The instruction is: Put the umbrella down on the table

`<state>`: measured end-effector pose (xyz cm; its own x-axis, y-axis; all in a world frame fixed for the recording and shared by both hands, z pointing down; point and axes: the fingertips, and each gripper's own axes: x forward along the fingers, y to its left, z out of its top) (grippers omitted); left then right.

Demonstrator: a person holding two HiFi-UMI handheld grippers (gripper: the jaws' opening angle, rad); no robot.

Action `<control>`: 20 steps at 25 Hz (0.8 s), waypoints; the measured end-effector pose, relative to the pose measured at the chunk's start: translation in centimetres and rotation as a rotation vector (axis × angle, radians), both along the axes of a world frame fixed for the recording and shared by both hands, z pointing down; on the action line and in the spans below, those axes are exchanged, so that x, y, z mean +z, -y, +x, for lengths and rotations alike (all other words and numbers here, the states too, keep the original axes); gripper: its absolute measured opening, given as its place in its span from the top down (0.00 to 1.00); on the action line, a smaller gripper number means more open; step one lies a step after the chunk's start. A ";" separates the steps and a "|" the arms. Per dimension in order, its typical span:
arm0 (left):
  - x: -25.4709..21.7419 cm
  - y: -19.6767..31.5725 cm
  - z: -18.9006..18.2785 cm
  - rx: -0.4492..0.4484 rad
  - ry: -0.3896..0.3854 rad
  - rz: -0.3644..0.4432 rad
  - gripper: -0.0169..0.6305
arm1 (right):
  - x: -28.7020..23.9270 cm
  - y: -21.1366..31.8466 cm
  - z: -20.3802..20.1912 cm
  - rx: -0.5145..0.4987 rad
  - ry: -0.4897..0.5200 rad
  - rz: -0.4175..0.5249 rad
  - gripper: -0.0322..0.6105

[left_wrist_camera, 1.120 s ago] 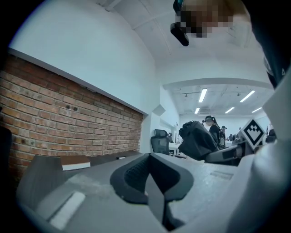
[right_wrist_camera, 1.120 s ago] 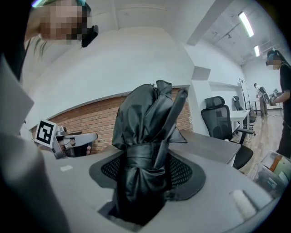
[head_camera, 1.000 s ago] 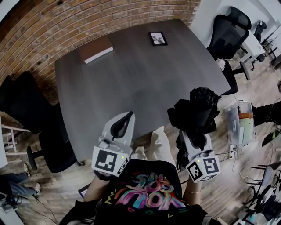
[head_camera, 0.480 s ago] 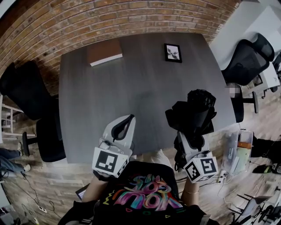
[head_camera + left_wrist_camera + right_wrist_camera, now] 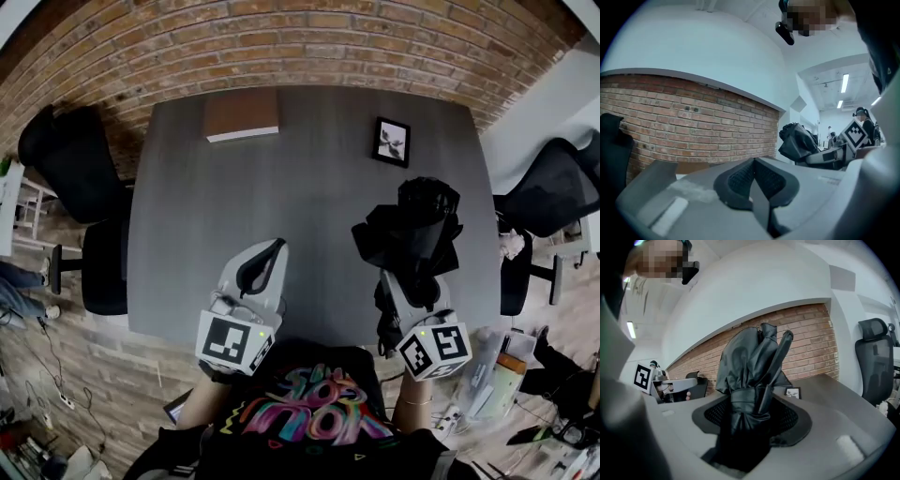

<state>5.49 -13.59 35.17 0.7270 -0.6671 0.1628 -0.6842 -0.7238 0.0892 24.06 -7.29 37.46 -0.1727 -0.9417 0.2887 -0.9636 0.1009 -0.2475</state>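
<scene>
Dark table (image 5: 281, 206): extends ahead of and below both grippers. Folded black umbrella (image 5: 412, 234): clamped between the jaws of the right gripper (image 5: 752, 418), projecting forward and upward over the table's near edge. Left gripper (image 5: 754, 180): jaws closed together, nothing between them. Brown book (image 5: 242, 114): far ahead of the left gripper. Small picture frame (image 5: 391, 142): ahead of the right gripper, beyond the umbrella's tip.

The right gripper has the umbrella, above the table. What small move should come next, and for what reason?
Probably lower the right gripper toward the bare table just ahead. Its fingers are shut on the black umbrella, which hangs over the table's near edge and does not appear to rest on it yet.
</scene>
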 end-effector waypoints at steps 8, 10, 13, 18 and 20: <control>0.4 1.6 0.6 -0.110 0.009 0.000 0.97 | 0.9 3.2 1.5 -0.097 0.015 -0.010 0.56; 0.4 1.7 0.0 -0.121 0.013 -0.001 0.97 | 1.0 3.6 0.9 -0.110 0.020 -0.012 0.56; 0.0 1.8 -0.7 -0.133 0.011 0.007 0.97 | 0.8 3.9 0.0 -0.127 0.022 -0.009 0.56; -1.1 1.9 -1.7 -0.125 -0.005 0.023 0.97 | 0.2 4.0 -1.2 -0.133 0.009 0.000 0.56; -1.3 1.9 -1.9 -0.120 -0.007 0.028 0.97 | 0.0 3.8 -1.5 -0.130 0.003 0.000 0.56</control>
<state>3.55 -15.46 33.84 0.6428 -0.7535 0.1381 -0.7654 -0.6393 0.0747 22.55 -11.14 37.51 -0.2944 -0.9112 0.2882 -0.9417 0.2252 -0.2500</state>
